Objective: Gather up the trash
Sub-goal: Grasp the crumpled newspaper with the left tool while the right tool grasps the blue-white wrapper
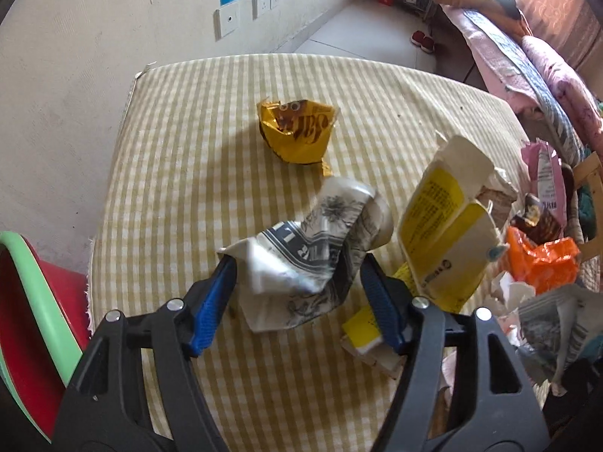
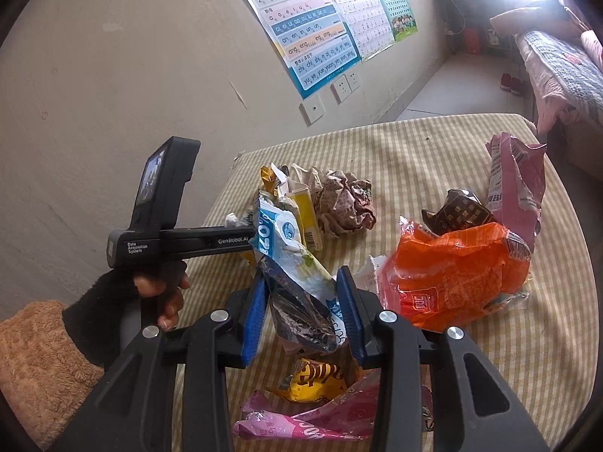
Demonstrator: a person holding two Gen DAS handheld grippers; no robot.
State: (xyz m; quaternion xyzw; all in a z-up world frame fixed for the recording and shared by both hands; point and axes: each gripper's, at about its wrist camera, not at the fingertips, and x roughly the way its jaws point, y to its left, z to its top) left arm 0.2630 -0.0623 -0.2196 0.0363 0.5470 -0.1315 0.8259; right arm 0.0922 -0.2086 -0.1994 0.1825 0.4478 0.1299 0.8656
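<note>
1. The left gripper (image 1: 297,263) has its blue pads closed on a crumpled white-and-grey wrapper (image 1: 301,252), lifted just above the checked tablecloth (image 1: 181,173). The hold sits on loose folds, so the wrapper could slide out on the way to the red bin (image 1: 22,301) at the table's left edge.
2. The right gripper (image 2: 303,301) pinches a blue-and-white packet (image 2: 290,248) whose long top flops sideways; it may snag the crumpled paper ball (image 2: 345,203) or the orange bag (image 2: 452,271) beside it.
3. The yellow wrapper (image 1: 296,132) lies alone mid-table, and other litter remains scattered nearby, easy to knock off.
</note>
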